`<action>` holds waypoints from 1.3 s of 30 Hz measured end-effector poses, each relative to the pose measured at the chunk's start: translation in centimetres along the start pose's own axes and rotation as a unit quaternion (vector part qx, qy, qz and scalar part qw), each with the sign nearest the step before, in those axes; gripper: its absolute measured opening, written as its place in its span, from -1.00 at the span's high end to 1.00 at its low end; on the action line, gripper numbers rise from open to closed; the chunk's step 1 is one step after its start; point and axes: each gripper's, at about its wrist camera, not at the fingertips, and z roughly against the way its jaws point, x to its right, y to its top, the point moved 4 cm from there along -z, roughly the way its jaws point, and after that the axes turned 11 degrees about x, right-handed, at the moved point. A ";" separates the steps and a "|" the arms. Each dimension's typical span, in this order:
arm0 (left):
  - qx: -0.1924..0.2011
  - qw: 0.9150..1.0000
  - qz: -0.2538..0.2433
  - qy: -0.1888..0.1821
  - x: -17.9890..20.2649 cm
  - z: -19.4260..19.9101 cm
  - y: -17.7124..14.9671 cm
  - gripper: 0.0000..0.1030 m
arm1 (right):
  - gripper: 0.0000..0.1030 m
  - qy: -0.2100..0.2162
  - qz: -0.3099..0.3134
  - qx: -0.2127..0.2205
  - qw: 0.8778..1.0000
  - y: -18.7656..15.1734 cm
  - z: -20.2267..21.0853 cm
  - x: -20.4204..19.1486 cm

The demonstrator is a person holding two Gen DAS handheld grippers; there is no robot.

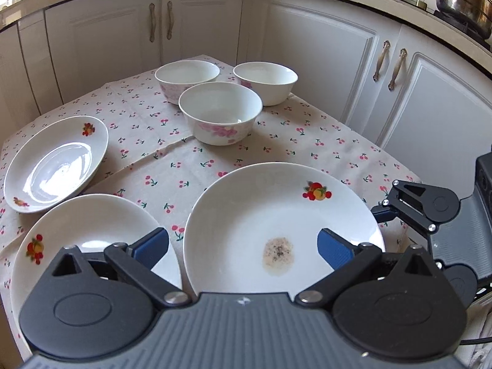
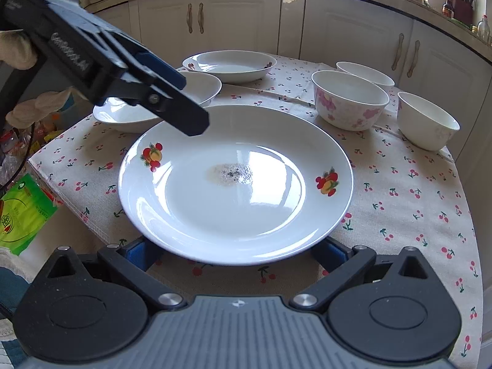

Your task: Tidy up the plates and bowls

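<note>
While three plates (image 1: 283,224) lie flat, three bowls (image 1: 220,112) stand.

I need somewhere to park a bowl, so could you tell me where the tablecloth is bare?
Bare cloth lies between the front bowl, the far-left plate and the stained plate. Another patch lies right of the stained plate. The three bowls' corner is crowded.
</note>
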 end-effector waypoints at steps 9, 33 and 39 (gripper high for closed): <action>-0.054 0.998 -0.017 -0.033 -1.2 -3.6 1.2 -0.97 | -1.00 -0.003 0.000 0.018 1.000 -0.3 0.3 -0.1; -0.171 0.977 -0.036 -0.125 -1.3 -6.6 1.7 -0.81 | -1.00 -0.007 0.000 0.020 1.000 -0.2 0.4 -0.4; -0.178 0.974 -0.021 -0.140 -1.8 -6.8 1.9 -0.81 | -1.00 -0.010 0.000 0.022 1.000 -0.2 0.5 -0.4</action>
